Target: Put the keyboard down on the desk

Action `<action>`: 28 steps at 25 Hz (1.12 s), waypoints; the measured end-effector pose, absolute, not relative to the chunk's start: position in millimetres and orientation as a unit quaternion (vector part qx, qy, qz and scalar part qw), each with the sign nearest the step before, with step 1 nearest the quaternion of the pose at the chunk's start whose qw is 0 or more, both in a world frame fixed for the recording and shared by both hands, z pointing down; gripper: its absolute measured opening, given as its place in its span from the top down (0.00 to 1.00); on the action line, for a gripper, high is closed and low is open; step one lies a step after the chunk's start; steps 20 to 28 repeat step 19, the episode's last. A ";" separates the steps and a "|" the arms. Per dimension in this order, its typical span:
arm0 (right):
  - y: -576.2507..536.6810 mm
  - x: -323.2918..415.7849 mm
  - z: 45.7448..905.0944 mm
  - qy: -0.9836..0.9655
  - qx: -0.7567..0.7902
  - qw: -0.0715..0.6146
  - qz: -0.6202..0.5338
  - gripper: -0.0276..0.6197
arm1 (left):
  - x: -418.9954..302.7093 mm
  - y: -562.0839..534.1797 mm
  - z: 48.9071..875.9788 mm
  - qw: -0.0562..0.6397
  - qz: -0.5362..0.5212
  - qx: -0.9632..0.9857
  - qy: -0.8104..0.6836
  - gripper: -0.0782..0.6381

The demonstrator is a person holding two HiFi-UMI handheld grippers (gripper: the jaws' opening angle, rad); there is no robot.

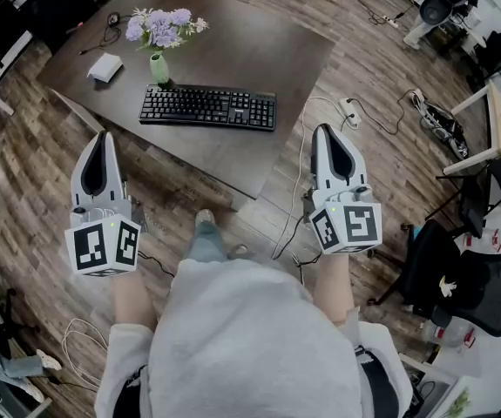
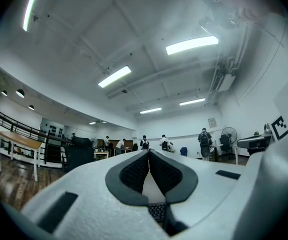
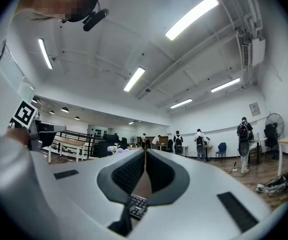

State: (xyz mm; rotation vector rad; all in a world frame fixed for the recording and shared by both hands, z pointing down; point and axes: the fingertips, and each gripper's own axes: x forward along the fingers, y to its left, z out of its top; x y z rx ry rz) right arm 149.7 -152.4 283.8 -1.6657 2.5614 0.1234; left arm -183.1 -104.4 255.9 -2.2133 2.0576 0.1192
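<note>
The left gripper [image 1: 104, 138] and right gripper [image 1: 327, 131] held their fingers together, empty. The keyboard [image 1: 208, 107] lay ahead of them on the counter [image 1: 259, 42]. It seemed light and stiff, best pinched at its short ends.

keyboard [image 1: 208, 107]: matt black plastic. counter [image 1: 259, 50]: smooth dark wood with a faint sheen. floor [image 1: 23, 172]: grained wood planks. left tongs [image 1: 104, 135] and right tongs [image 1: 324, 128]: smooth matt pale-grey plastic shells, with black pads [image 2: 133, 171] that are finely dotted and rough. vase [image 1: 159, 68]: glossy green.
</note>
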 end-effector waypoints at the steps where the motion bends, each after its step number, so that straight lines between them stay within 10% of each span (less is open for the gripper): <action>1: -151.5 150.4 283.8 0.837 -0.545 0.041 0.040 0.93 | -182.4 -103.6 255.9 0.057 0.040 -0.731 0.679 0.88; 28: -144.8 154.3 286.8 0.835 -0.548 0.035 0.040 0.93 | -175.7 -101.5 262.1 0.048 0.034 -0.735 0.676 0.88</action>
